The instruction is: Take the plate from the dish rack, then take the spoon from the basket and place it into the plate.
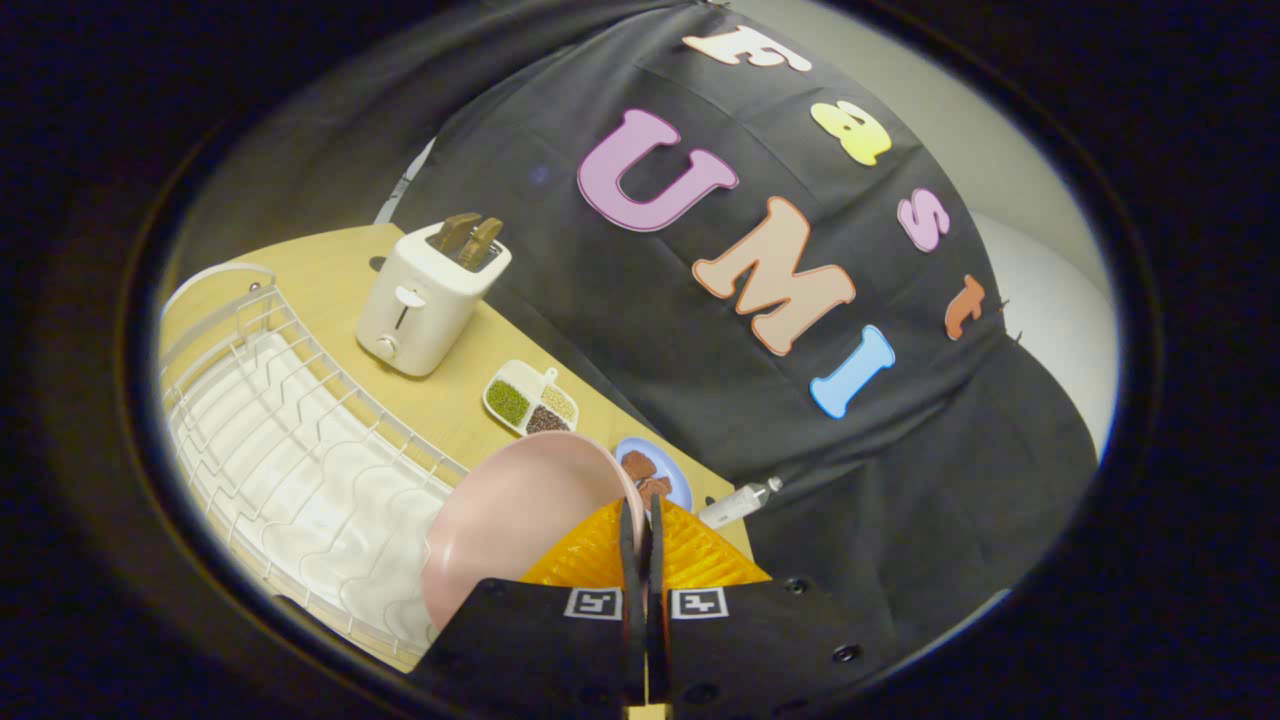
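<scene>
Fingers (643, 520) nearly closed, only a thin slit between them, pinching the rim of the pink plate (510, 520). Plate is tilted on edge, lifted clear of the white wire dish rack (290, 440), which sits just beside it on the wooden table (450, 400). Rack looks bare, wavy white drip tray under the wires. Right behind the fingertips sits an orange ribbed basket (690, 555); can't tell what's in it, spoon not visible. Just beyond the basket, a small blue plate (672, 468) with brown chunks on it, and a small white bottle (740, 502) lying on its side at the table edge. Further back, a white divided dish (530, 398) with 3 compartments of green, tan and dark grains. Beyond that, a white toaster (425, 300) with 2 brown slices sticking out of the top. Black cloth wall behind the table.
</scene>
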`<move>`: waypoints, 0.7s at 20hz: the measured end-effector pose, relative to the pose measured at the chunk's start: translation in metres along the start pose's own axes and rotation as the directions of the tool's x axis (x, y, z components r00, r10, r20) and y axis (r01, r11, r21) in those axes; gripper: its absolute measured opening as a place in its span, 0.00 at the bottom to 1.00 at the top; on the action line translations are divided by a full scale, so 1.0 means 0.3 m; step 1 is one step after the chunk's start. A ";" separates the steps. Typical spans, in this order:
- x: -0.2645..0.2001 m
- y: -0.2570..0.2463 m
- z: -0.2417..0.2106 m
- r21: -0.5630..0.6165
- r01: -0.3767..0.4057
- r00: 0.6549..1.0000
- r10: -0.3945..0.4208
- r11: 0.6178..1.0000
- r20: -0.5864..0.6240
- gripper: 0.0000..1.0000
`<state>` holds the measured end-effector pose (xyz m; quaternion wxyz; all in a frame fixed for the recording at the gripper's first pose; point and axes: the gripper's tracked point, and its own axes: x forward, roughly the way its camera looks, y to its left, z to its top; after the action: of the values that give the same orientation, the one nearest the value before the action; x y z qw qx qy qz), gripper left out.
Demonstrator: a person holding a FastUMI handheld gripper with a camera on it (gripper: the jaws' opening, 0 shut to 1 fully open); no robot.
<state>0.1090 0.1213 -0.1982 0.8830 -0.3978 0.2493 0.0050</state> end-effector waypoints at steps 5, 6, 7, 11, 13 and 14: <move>-0.014 -0.075 0.051 -0.062 0.061 0.997 -0.058 0.996 0.054 0.04; -0.005 -0.094 0.046 -0.016 0.056 0.997 -0.055 0.998 0.051 0.03; -0.012 -0.113 0.040 0.017 0.050 0.998 -0.051 0.999 0.044 0.03; -0.054 -0.202 0.049 0.096 0.053 0.997 -0.059 0.994 0.058 0.03; -0.087 -0.250 0.013 0.135 0.055 0.996 -0.063 0.989 0.059 0.03; -0.100 -0.271 -0.009 0.157 0.054 0.996 -0.063 0.986 0.056 0.03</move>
<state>0.0984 0.0695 -0.1295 0.9181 -0.3348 0.2101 -0.0283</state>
